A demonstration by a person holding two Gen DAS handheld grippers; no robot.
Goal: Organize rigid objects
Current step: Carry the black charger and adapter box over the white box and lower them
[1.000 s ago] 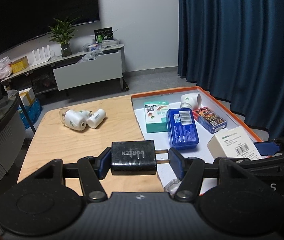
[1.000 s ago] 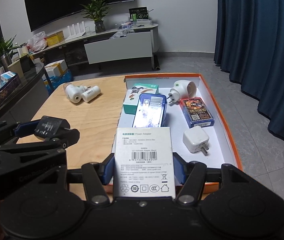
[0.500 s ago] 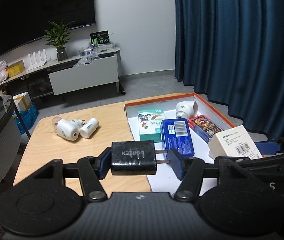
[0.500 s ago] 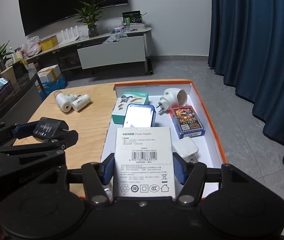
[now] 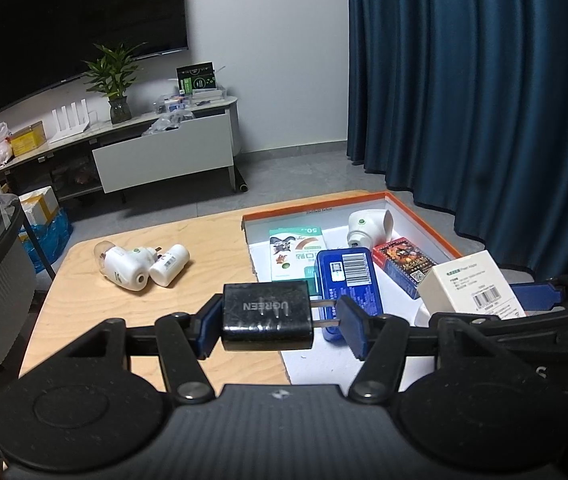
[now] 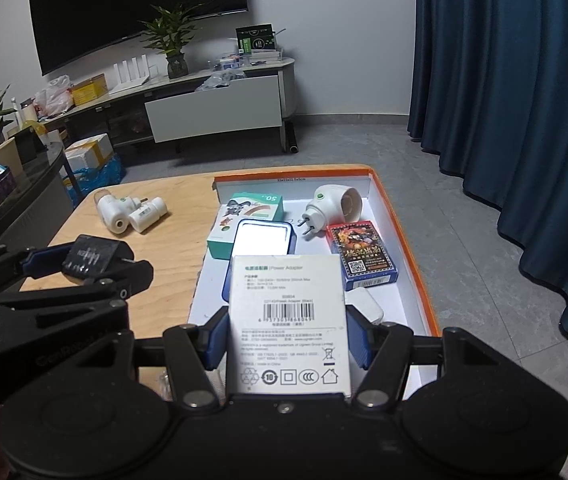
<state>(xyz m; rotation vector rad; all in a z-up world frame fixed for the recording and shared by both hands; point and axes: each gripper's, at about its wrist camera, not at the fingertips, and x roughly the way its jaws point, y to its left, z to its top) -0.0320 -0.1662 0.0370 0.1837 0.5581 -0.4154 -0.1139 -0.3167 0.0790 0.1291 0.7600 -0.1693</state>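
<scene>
My left gripper [image 5: 279, 326] is shut on a black charger [image 5: 265, 316], clamped between its back and its two prongs, held above the wooden table [image 5: 187, 280]. My right gripper [image 6: 286, 340] is shut on a white power adapter box [image 6: 288, 320], held over the near end of the orange-rimmed tray [image 6: 408, 240]. In the tray lie a green-and-white box [image 6: 249, 216], a blue case [image 6: 261, 242], a white plug-in device [image 6: 334, 202], a deck of cards [image 6: 360, 256] and a white charger [image 6: 366, 306], partly hidden by the box. The left gripper [image 6: 83, 264] and its black charger [image 6: 91, 258] show at left in the right wrist view.
Two white items, a plug-in device [image 5: 125, 268] and a small bottle [image 5: 169, 264], lie together on the table's far left. Dark blue curtains [image 5: 476, 100] hang to the right. A TV cabinet [image 5: 163, 152] stands across the floor, and a dark counter [image 6: 11, 208] at left.
Both grippers drew back and rose a little with their loads, so the table and tray look farther away and lower in view. Neither grip changed.
</scene>
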